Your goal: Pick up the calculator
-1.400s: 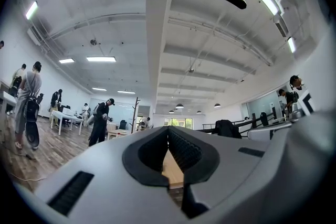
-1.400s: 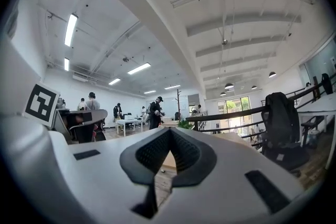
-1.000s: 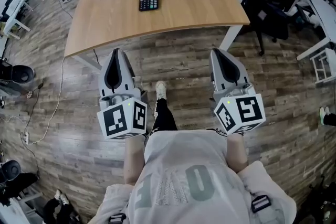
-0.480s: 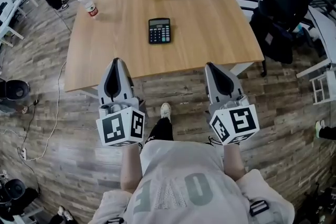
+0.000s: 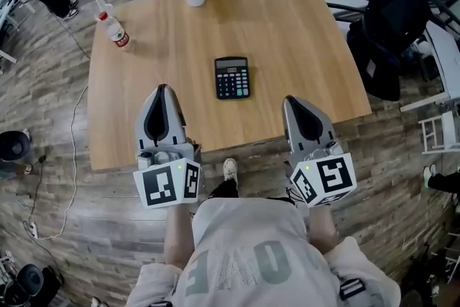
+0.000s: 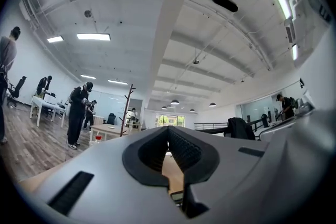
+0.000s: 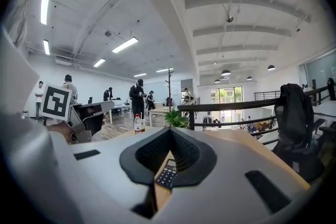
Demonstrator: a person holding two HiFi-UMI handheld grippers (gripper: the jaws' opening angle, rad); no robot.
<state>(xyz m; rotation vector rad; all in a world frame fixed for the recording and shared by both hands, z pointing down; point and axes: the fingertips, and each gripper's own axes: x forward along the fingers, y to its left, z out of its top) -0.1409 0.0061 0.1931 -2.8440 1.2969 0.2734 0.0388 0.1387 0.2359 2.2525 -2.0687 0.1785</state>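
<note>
Our left tongs point(image 5: 162, 90) and our right tongs point(image 5: 293, 101) are both closed on nothing and hang over the near edge of the light wooden counter point(image 5: 302, 47). The main risk, as we judge it, is reaching the flat black plastic calculator point(image 5: 232, 78) with the jaws pressed together, which would only shove it across the smooth top. It lies so low that tips coming in level may skid over it. It rests flat at mid-counter, beyond and between the two tongs, with its grey display on the far side and rows of pale keys nearer us.
</note>
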